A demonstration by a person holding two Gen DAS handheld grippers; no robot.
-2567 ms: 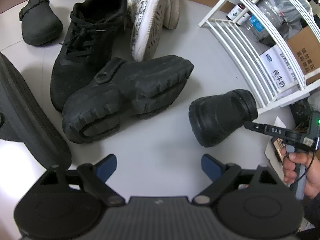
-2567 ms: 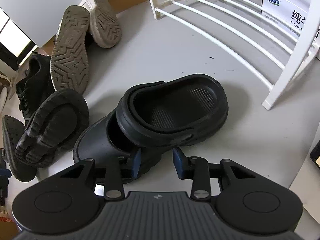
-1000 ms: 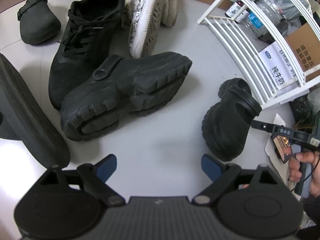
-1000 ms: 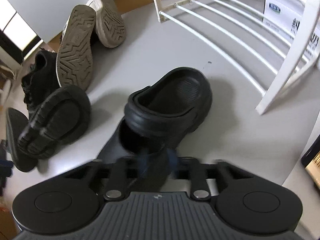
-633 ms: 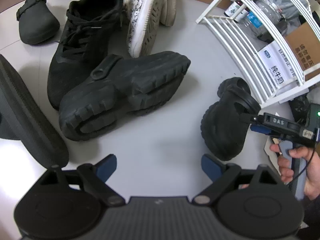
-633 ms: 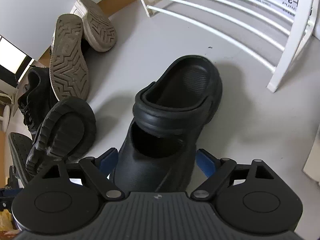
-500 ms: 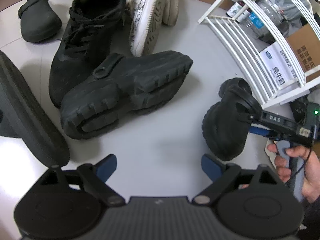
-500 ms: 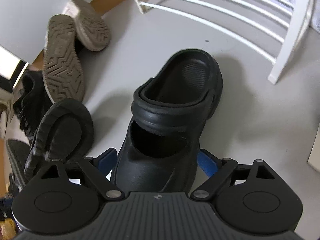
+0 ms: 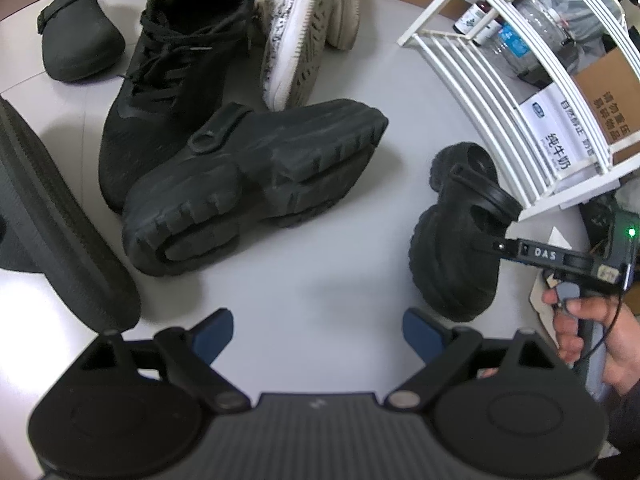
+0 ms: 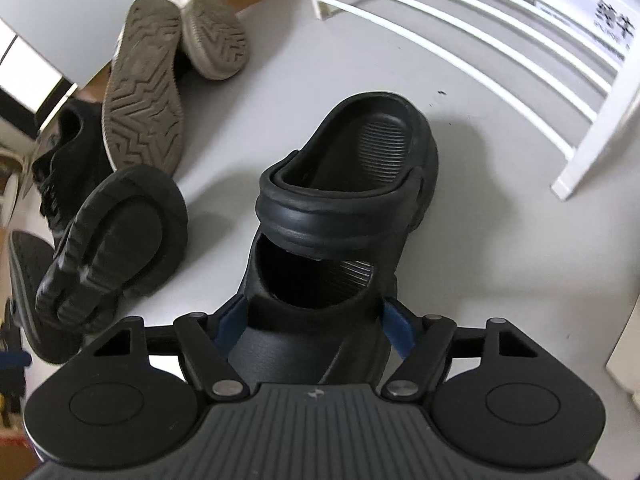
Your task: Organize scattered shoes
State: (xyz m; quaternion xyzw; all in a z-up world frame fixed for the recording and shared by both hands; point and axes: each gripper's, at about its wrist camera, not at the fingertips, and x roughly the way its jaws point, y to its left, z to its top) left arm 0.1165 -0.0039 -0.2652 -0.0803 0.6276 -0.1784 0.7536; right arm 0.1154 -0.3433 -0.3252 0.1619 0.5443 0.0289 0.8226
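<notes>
Materials and finish of the shoes and rack

The black clog looks like smooth, slightly shiny rubber — the laced black sneaker is matt cloth; the white rack looks painted, the floor smooth.

Our left gripper hangs low with fingers spread wide, holding nothing. Our right gripper, gripped in our right hand, has its blue pads parted.
</notes>
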